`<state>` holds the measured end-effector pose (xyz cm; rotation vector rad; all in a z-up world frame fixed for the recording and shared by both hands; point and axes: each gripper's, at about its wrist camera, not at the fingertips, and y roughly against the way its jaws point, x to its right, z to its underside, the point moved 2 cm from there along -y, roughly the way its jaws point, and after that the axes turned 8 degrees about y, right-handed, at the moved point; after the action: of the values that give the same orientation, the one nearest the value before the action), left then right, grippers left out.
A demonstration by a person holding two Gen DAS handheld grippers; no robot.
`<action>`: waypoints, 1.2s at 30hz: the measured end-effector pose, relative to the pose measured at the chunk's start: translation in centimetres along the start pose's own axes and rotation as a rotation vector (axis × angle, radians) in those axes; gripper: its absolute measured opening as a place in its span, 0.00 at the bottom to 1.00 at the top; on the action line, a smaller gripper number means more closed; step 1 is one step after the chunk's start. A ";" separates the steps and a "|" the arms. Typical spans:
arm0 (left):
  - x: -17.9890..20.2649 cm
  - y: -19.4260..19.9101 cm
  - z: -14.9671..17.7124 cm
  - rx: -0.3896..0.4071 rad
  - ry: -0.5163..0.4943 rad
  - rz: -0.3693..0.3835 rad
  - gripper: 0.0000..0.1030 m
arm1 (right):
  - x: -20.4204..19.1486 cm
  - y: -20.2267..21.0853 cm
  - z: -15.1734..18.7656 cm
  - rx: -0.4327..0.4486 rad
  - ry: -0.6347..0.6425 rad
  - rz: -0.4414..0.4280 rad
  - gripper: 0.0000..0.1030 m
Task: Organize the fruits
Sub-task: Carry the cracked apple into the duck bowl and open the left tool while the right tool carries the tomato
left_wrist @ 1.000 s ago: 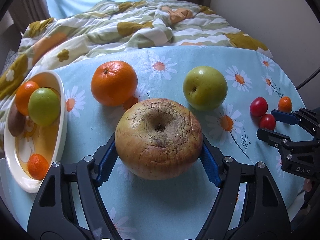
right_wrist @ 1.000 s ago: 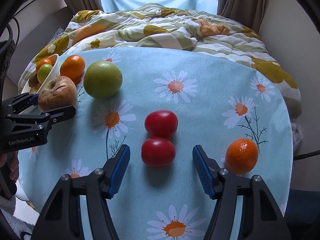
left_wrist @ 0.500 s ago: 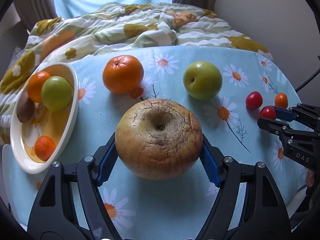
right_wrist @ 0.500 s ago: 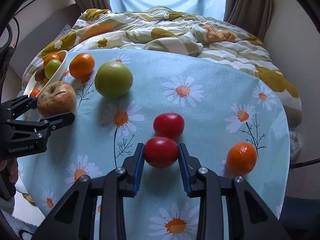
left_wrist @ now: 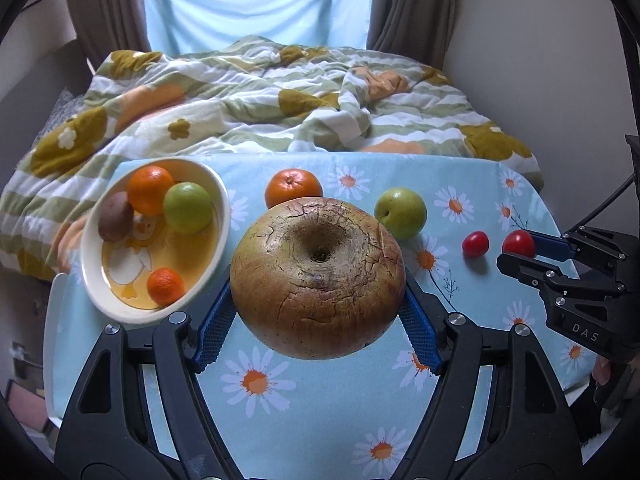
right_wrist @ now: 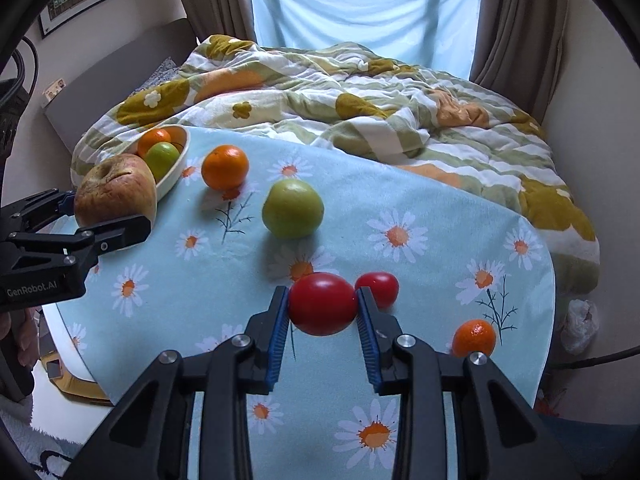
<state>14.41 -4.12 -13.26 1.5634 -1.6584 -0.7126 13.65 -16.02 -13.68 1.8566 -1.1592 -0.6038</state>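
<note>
- Left hand-held gripper (left_wrist: pixel 318 320) was clamped on the big old apple (left_wrist: pixel 318 278), with one blue pad on each side of its widest part.
- It held the apple up off the desk (left_wrist: pixel 320 420), close to the white bowl (left_wrist: pixel 224 200).
- That apple looked heavy and hard, but its skin was dry and full of cracks, so I think it could bruise or flake if squeezed too hard.
- Holding it round the fat middle looked like the best place, because the top has a deep dip.
- Right hand-held gripper (right_wrist: pixel 323 312) was closed tight on a small red tomato (right_wrist: pixel 323 304), pads pressing its two sides.
- The tomato was lifted a little above the desk, with a second red tomato (right_wrist: pixel 378 288) just beside it on the cloth.
- It looked light, smooth and soft, so I think it could slip out or squash; a gentle grip across the middle would suit it.
- Already in the bowl were an orange (left_wrist: pixel 150 190), a green fruit (left_wrist: pixel 187 208), a brown fruit (left_wrist: pixel 115 216) and a tiny orange (left_wrist: pixel 165 286).
- Left on the desk were a round orange (right_wrist: pixel 225 167), a green apple (right_wrist: pixel 293 209) and a small orange (right_wrist: pixel 474 338) near the edge.
</note>
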 end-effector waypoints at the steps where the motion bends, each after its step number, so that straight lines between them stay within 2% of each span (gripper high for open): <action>1: -0.3 0.5 -0.2 0.008 0.007 -0.001 0.79 | -0.3 0.3 -0.4 0.007 0.006 -0.004 0.30; 8: -3.5 3.3 -1.4 0.055 0.017 -0.004 0.79 | -3.4 1.1 -3.2 0.045 0.024 -0.020 0.30; 17: -9.6 4.0 -3.0 0.042 -0.013 0.003 0.79 | -8.6 0.1 -7.0 0.050 -0.002 -0.037 0.30; 28: -16.7 -0.2 -3.8 -0.037 -0.067 0.022 0.79 | -13.9 -4.0 -10.0 0.029 -0.074 -0.031 0.30; 36: -19.0 -3.7 -3.6 -0.096 -0.140 0.055 0.79 | -16.0 -6.8 -10.8 0.006 -0.125 -0.017 0.30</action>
<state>19.26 14.66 -16.86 1.4227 -1.7348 -0.8774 17.73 4.03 -14.30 1.8574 -1.2278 -0.7353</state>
